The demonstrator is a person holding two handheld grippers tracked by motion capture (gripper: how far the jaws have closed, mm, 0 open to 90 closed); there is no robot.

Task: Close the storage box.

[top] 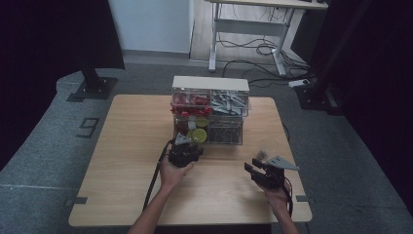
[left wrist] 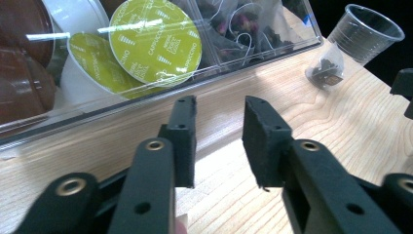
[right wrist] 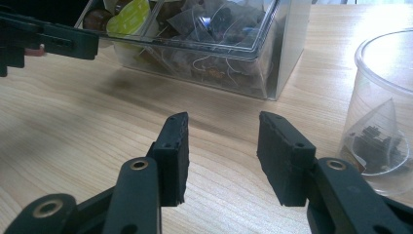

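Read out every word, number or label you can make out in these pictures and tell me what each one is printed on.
"CAPPUCCINO": on the green foil lid of the large coffee capsule in the clear organiser box.
Small brand lines beside it on that lid: too blurred to read.
Print on the smaller green capsule: too blurred to read.
"9": marked on the grey floor left of the table.
Graduation marks on the plastic cup: too small to read.

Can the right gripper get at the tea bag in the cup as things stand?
Probably yes: the right gripper is open and empty, the cup stands close beside it, mouth up, with the tea bag inside.
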